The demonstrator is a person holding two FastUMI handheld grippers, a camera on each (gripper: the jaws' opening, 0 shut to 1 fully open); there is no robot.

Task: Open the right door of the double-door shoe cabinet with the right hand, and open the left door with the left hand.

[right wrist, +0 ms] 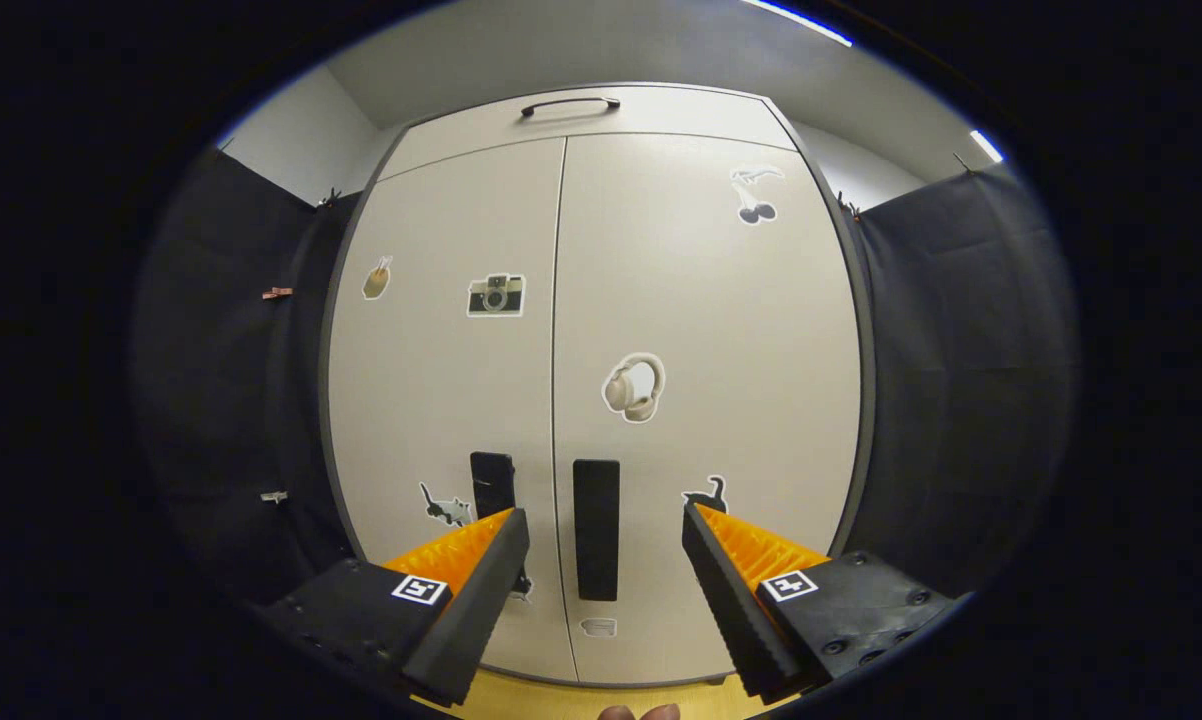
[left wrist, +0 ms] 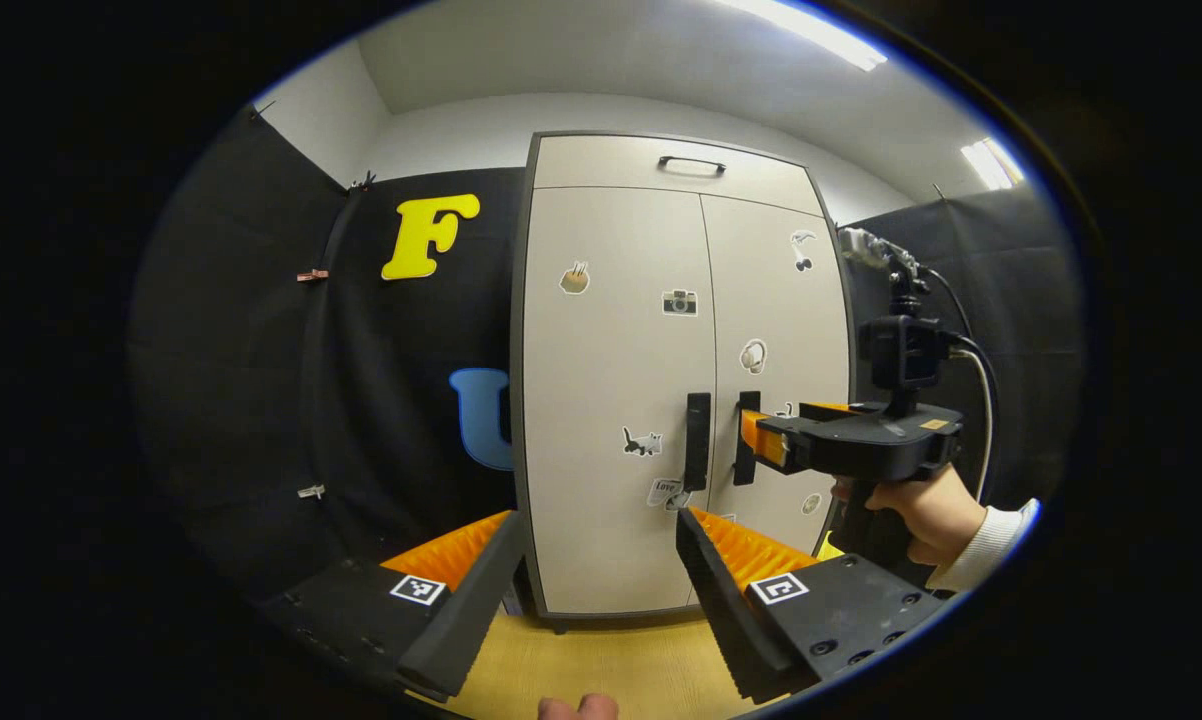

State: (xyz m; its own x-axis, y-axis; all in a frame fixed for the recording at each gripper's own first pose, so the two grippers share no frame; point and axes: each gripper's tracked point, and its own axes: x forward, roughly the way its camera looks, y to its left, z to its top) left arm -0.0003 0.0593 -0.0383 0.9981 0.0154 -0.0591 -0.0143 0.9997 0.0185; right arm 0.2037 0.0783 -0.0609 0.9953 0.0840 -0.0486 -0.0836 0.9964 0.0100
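The pale double-door shoe cabinet stands upright with both doors closed. Its left door handle and right door handle are dark vertical bars beside the centre seam. My left gripper is open, some way back from the left door. In the left gripper view my right gripper is held by a hand, its tips right at the right handle. In the right gripper view the right gripper is open, and the right door handle stands between its fingers, untouched; the left door handle is just beside it.
A drawer with a handle tops the cabinet. Black cloth walls close in on both sides. The cabinet stands on a wooden floor. Stickers dot both doors. A cable trails from the right gripper.
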